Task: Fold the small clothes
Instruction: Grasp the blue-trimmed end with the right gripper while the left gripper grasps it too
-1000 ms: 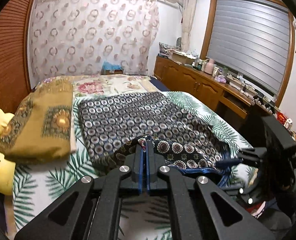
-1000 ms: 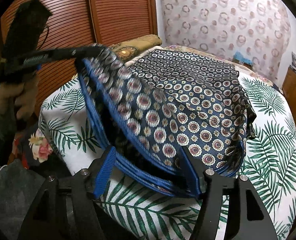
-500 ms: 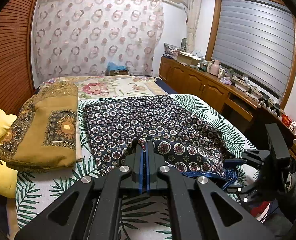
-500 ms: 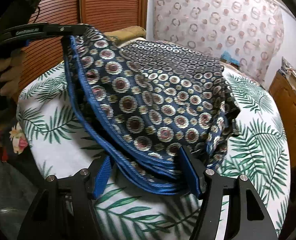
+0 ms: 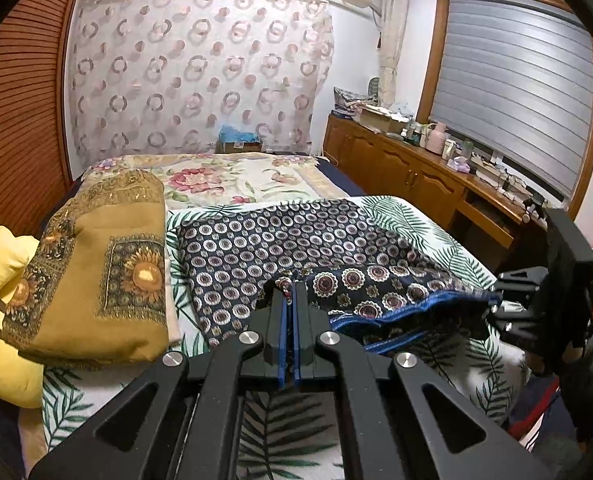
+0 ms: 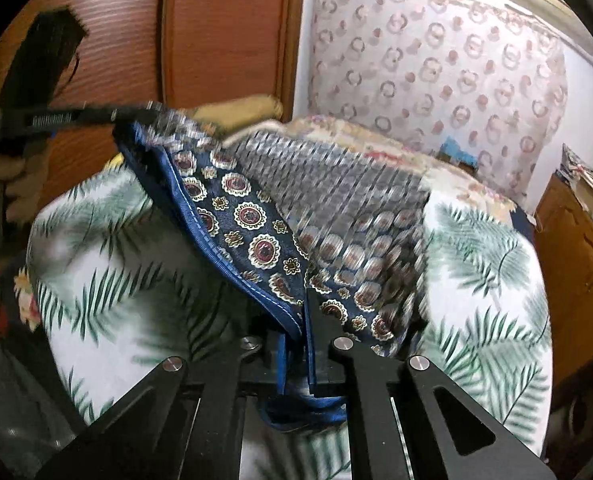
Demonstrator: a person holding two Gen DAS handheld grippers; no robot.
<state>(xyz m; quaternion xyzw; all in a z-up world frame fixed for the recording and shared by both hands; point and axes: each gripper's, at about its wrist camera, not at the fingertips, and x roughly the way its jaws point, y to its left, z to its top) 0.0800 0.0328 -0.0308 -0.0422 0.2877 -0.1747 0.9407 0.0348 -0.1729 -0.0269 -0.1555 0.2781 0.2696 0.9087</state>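
Observation:
A navy patterned garment with a blue hem lies spread on the palm-leaf bed sheet. Its near edge is lifted. My left gripper is shut on one corner of that edge. My right gripper is shut on the other corner of the blue hem; it also shows at the right of the left wrist view. The left gripper shows at the upper left of the right wrist view, holding the cloth up. The hem hangs stretched between the two grippers.
A folded mustard sunflower blanket and a yellow cushion lie on the bed's left side. A floral quilt lies at the far end. A wooden cabinet with clutter runs along the right wall. A wooden slatted door stands left.
The right gripper's fingers have closed from open onto the blue hem. Both grippers have lifted the near edge and the view has risen; the right wrist view is motion blurred.

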